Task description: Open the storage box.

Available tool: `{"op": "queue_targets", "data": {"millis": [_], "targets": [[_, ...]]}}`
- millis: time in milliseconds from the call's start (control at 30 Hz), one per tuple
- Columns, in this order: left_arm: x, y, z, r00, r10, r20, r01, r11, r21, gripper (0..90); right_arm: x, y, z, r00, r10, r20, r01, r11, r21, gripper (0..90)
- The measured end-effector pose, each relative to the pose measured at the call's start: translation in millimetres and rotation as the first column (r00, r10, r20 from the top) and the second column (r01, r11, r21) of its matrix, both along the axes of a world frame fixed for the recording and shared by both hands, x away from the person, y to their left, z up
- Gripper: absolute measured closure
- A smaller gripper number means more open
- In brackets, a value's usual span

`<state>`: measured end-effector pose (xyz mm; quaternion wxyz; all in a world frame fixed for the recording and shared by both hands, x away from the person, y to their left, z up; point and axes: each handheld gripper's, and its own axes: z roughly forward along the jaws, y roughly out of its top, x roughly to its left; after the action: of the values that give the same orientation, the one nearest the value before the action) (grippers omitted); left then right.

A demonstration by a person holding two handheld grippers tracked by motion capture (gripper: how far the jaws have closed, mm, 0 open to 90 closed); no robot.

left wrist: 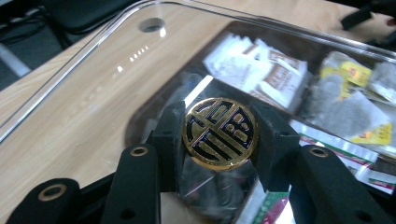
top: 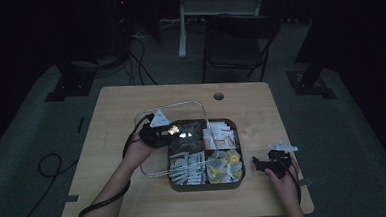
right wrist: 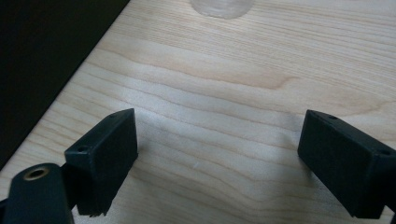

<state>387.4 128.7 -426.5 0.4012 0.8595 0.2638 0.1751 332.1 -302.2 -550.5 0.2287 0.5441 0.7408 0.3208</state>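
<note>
Clear plastic lid [top: 150, 141], pinched by its gold knob [left wrist: 220, 133] in our left tool [left wrist: 219, 140] half off the box [top: 205, 186], could slip sideways, while our right tool [right wrist: 217, 158] idles agape over the counter [right wrist: 243, 84].

Clear rounded-square lid [top: 173, 105] with round gold-and-black knob [left wrist: 220, 133], held tilted by that knob over the left half of the black four-compartment tray [top: 205, 187] of tea bags and sachets, mid-table toward the near edge.
</note>
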Motion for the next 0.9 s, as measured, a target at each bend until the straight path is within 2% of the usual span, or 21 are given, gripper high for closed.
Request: {"op": "queue_targets", "data": {"millis": [233,400,633,767,900], "targets": [[4.8,24.6,2.3,0.9981,0.062,0.002,-0.062,0.998,-0.006,59.4,0.1,-0.1,0.0,1.0,0.001,0.002,-0.001,1.0,-0.001,11.7],[6.7,43.9,3.7,0.9937,0.111,0.018,-0.111,0.9938,-0.011,59.4,0.0,0.0,0.0,1.0,0.001,0.0,-0.001,1.0,0.0,11.7],[10.1,71.5,3.5,0.9823,0.187,0.015,-0.186,0.9823,-0.02,59.4,0.0,0.1,0.0,1.0,-0.001,-0.001,0.001,1.0,0.001,11.7],[10.5,82.8,1.2,0.9783,0.207,0.007,-0.207,0.9782,-0.013,59.4,0.0,0.1,0.1,1.0,-0.001,-0.001,0.001,1.0,0.001,11.7],[11.1,94.6,-2.4,0.9688,0.248,0.008,-0.248,0.9687,-0.013,59.4,-0.1,0.1,0.0,1.0,-0.001,-0.001,0.001,1.0,0.001,11.7]]}}
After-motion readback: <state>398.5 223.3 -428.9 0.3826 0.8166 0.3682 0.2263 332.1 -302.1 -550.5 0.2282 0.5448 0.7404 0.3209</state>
